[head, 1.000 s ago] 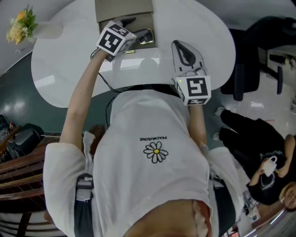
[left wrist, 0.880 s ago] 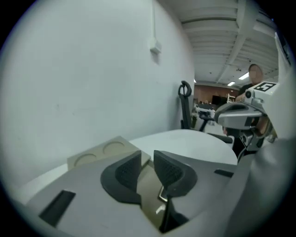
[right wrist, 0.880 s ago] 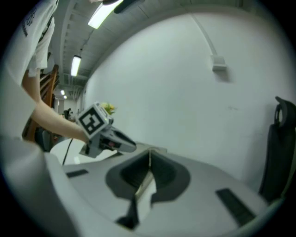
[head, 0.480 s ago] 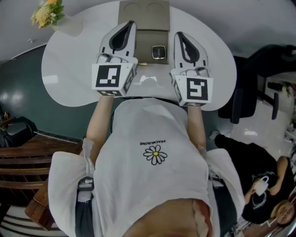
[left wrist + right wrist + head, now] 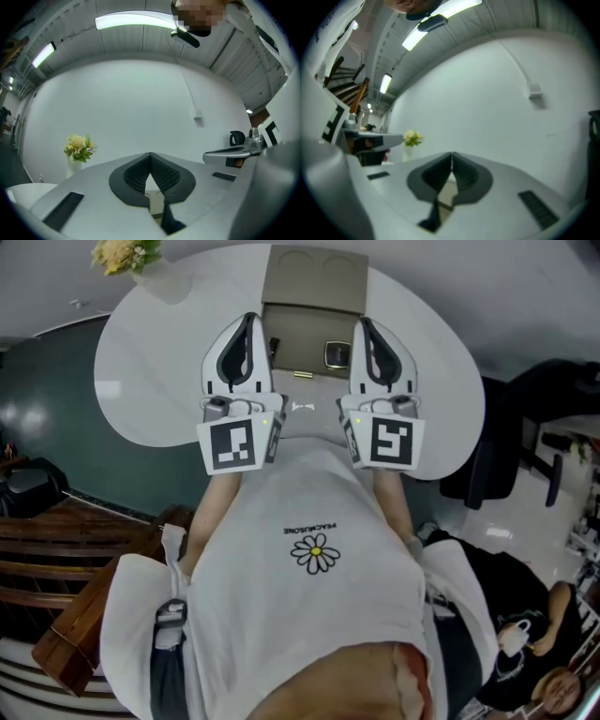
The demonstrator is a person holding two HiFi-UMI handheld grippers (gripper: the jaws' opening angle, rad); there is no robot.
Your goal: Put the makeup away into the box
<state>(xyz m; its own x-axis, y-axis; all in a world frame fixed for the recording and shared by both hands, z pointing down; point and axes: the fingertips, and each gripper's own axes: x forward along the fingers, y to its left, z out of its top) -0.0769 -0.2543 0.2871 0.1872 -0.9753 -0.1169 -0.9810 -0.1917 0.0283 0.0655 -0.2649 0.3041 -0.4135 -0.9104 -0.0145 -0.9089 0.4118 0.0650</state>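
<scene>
White table [image 5: 141,381] bears open tan box [image 5: 309,329], dark compact [image 5: 336,354] inside.

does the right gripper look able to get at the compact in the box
Probably yes: the box is open, the compact lies uncovered in it close to the right gripper, with nothing between them. The jaws are shut and would have to open first.
</scene>
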